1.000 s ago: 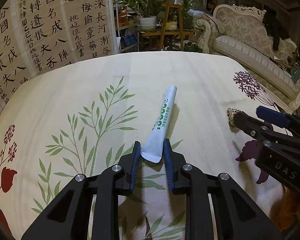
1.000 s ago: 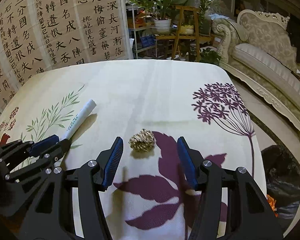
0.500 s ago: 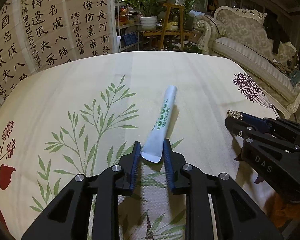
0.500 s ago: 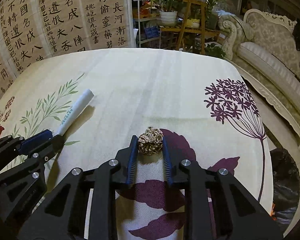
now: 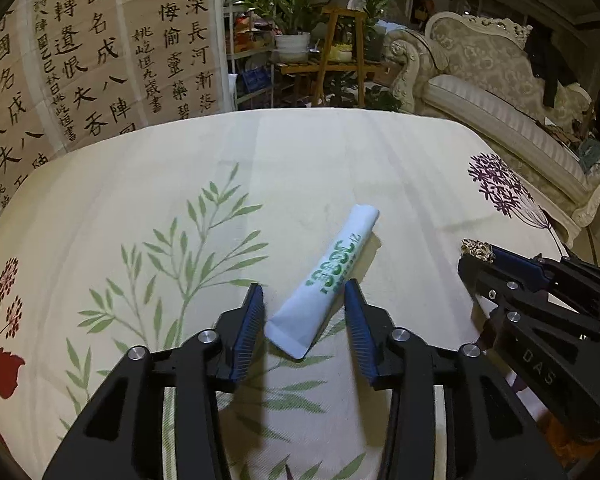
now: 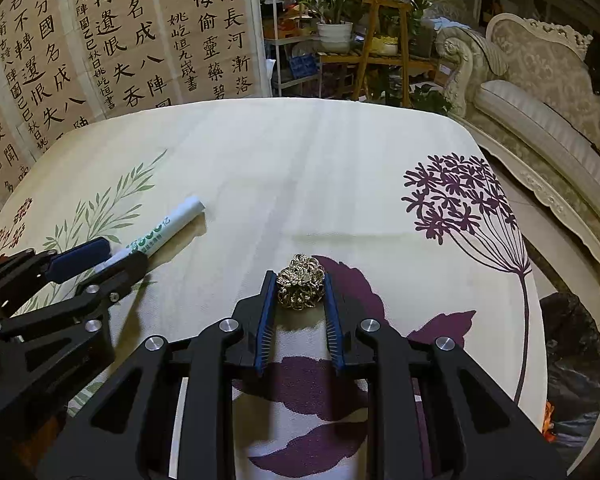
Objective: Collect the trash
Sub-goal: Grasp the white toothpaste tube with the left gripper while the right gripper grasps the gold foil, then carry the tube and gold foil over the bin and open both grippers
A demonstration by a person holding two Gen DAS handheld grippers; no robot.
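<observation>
A white tube with green print (image 5: 336,276) lies on the flowered tablecloth (image 5: 340,152), flat crimped end toward me. My left gripper (image 5: 303,286) straddles that end; its jaws are opening and the pads stand clear of the tube on both sides. To the right, my right gripper (image 6: 298,276) is shut on a crumpled gold foil ball (image 6: 300,286) resting on a purple leaf print. The right wrist view shows the tube (image 6: 168,232) and the left gripper (image 6: 120,254) at the left. In the left wrist view the foil ball (image 5: 477,249) peeks out at the right gripper (image 5: 484,258) tips.
A calligraphy screen (image 5: 80,60) stands behind the table on the left. A wooden plant stand (image 5: 340,52) and an ornate sofa (image 5: 500,92) sit beyond the far and right edges. A dark bag (image 6: 572,340) lies on the floor by the table's right edge.
The right gripper's jaws closed from wide open onto the foil ball. The left gripper's jaws, earlier pinching the tube's flat end, have parted and the tube now lies free between them.
</observation>
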